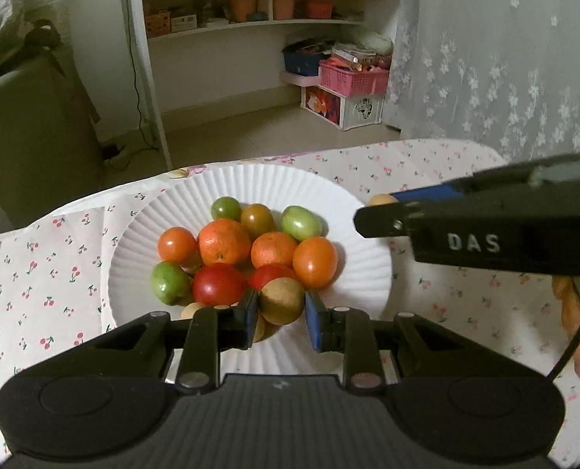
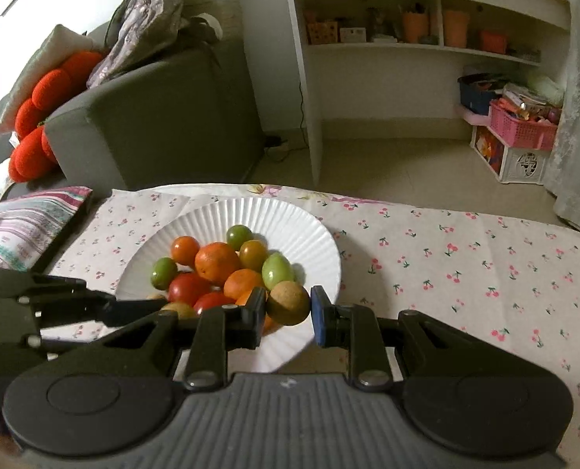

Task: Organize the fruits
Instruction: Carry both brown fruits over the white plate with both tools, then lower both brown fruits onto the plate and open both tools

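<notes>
A brown fruit (image 1: 281, 300) sits clamped between the pads of the left gripper (image 1: 281, 306), one pad against each flank; it is near enough round that no long axis shows, and I cannot tell which way its stem end points. It hangs over the near part of the plate (image 1: 250, 179), close against the front of the pile; whether it touches the red tomato (image 1: 218, 283) beside it I cannot tell.

The right gripper (image 2: 288, 309) is likewise clenched on another brown fruit (image 2: 288, 302), also round, with a paler speckled top and a darker underside; it hangs over the near right part of the plate, just in front of an orange (image 2: 243, 282). In the left wrist view the right gripper comes in from the right, side on, its tip over the plate's right rim.

The pile fills the middle of the plate: oranges and orange tomatoes in the centre, red tomatoes at the front, green fruit around the edges. One oval green fruit (image 1: 301, 222) lies at the back right with its long axis slanting down to the right; another (image 1: 169, 282) lies at the front left.

The plate is white and fluted; it rests on a cloth (image 1: 465, 312) printed with cherries. Beyond stand a white shelf (image 1: 250, 27), a pink basket (image 1: 353, 77) and a grey sofa (image 2: 164, 117).
</notes>
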Demonstrator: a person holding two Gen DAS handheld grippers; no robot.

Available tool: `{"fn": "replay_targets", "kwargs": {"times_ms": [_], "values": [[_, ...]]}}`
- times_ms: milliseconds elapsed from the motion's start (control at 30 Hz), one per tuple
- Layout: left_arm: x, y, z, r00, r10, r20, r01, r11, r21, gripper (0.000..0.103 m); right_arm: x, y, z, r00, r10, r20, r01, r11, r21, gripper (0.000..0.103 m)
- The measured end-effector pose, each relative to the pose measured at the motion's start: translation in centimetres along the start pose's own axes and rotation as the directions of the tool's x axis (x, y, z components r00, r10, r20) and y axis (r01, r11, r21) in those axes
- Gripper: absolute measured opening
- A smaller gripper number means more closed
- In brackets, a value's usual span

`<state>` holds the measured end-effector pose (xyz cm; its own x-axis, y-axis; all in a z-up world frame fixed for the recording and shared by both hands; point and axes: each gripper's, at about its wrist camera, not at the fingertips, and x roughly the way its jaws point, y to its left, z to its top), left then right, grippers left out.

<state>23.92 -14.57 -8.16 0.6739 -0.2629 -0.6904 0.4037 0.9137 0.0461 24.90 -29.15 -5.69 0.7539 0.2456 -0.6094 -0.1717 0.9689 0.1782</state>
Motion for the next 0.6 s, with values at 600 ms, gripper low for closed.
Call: {"fn": "replay_targets", "kwargs": {"times_ms": [600], "values": [[0.3, -0.7, -0.8, 1.0, 0.007, 0.024, -0.01, 0.992, 0.125, 0.0, 1.6, 0.5, -1.2, 0.995, 0.077, -0.062, -0.076, 0.997, 0.008, 0.025]]}}
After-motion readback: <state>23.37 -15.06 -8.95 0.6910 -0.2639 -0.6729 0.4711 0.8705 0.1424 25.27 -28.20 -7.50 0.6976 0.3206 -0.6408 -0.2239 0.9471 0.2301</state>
